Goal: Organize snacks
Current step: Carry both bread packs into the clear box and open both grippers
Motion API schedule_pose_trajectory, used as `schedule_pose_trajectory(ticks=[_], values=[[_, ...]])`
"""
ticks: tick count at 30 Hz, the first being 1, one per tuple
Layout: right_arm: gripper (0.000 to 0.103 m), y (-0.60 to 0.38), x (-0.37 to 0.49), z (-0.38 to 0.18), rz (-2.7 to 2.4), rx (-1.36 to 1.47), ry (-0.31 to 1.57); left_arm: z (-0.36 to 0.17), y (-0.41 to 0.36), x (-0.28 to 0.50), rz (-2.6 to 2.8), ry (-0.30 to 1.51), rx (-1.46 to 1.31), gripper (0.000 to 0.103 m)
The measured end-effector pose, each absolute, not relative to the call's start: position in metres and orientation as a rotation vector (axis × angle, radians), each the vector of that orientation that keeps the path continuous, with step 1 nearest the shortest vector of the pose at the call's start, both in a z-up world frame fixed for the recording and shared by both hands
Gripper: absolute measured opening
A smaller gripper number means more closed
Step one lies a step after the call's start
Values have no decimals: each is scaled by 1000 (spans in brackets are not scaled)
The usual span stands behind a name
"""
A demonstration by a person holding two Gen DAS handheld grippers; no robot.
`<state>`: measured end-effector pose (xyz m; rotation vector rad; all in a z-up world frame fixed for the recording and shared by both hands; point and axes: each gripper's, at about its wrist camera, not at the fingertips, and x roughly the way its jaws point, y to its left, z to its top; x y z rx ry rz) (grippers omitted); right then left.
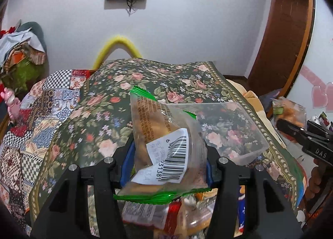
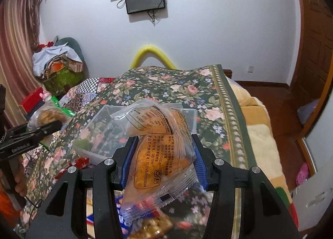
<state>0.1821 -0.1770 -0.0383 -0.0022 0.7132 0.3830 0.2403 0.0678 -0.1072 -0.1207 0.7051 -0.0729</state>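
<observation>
Left gripper (image 1: 167, 162): clamped on green-edged snack packet (image 1: 158, 135), raised over floral bedspread (image 1: 116, 93)
Right gripper (image 2: 162, 159): clamped on clear pastry packet (image 2: 160, 145); clear plastic container (image 2: 100, 130) lies just beyond, on the bedspread

The lower part of the clear plastic box (image 2: 100, 126) is hidden behind the clear-wrapped pastry (image 2: 158, 151), and its contents cannot be made out. The snack packets (image 1: 149, 214) under the green-edged packet (image 1: 164, 145) are blurred, covered by the gripper frame and cut off at the bottom edge. The barcode label (image 1: 174, 159) is creased, so its digits are only partly legible
</observation>
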Motion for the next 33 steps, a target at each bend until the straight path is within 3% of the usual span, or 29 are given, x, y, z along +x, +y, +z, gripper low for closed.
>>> schedule_pose_trajectory(ticks=[24, 33], values=[[47, -151, 250, -108, 420, -51, 957, -166, 47, 328, -141, 946, -137, 54], [49, -151, 241, -95, 419, -74, 931, -149, 52, 313, -142, 918, -142, 56]])
